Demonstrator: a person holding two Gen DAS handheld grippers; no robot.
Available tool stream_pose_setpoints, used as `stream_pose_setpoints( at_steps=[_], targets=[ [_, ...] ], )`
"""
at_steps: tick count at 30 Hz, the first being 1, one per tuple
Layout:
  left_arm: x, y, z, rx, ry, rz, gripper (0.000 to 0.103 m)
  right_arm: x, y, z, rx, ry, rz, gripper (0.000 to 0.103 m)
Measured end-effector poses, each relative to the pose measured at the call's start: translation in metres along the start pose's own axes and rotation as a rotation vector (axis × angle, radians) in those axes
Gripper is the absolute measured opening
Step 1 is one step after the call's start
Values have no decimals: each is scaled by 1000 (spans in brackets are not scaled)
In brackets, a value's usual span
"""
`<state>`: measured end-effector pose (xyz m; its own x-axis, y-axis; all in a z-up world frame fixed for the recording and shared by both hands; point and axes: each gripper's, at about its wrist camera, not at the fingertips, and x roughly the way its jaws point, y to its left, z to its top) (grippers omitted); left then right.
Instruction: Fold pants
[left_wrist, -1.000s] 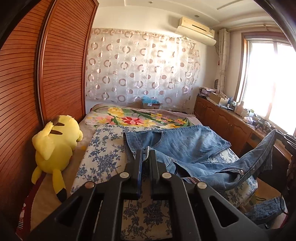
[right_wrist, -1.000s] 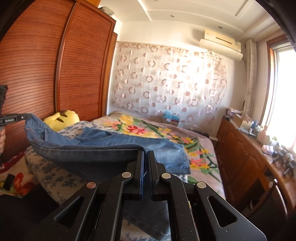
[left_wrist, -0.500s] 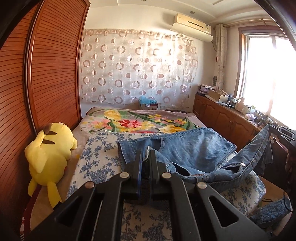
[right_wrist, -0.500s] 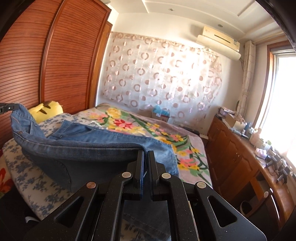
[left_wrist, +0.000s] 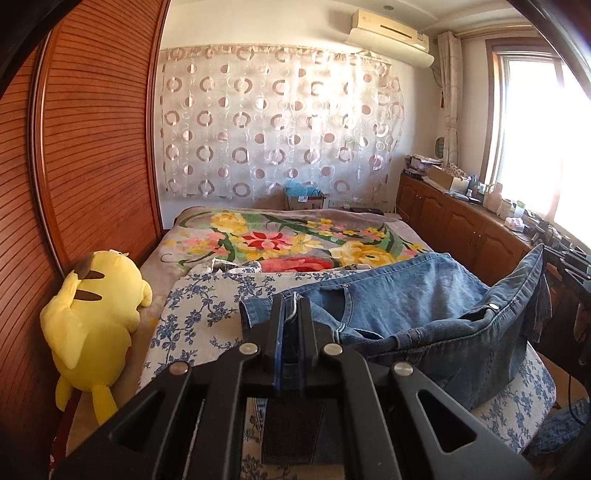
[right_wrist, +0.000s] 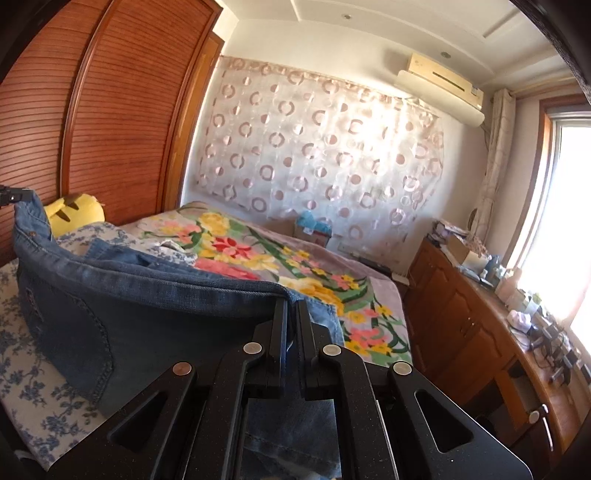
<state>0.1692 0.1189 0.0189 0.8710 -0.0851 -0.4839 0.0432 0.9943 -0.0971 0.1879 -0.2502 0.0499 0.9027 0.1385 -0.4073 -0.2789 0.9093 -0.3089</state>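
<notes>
Both tools, left tool (left_wrist: 291, 306) and right tool (right_wrist: 291, 310), clamped tight on jeans (left_wrist: 406, 295) waistband.

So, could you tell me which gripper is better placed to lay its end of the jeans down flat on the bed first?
Probably the left gripper: its waistband corner of the jeans sits low over the floral sheet, while the right gripper holds its corner raised.

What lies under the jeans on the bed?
Under the jeans a blue-flowered white sheet shows at the edges, with the floral blanket beyond. What lies directly beneath the denim is covered.
</notes>
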Motion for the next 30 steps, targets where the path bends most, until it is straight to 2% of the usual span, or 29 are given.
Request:
stream_pose_setpoints(
  at_steps=[10,20,30],
  targets=[
    [51,0,19,31,48,35,1,63,-8,17,-2,21,21,1],
    [98,11,35,20,87,62,2,116,-10,35,-68,39,17,2],
    [152,21,24,12,175,67,3,185,-2,25,-104,134,33,2]
  ],
)
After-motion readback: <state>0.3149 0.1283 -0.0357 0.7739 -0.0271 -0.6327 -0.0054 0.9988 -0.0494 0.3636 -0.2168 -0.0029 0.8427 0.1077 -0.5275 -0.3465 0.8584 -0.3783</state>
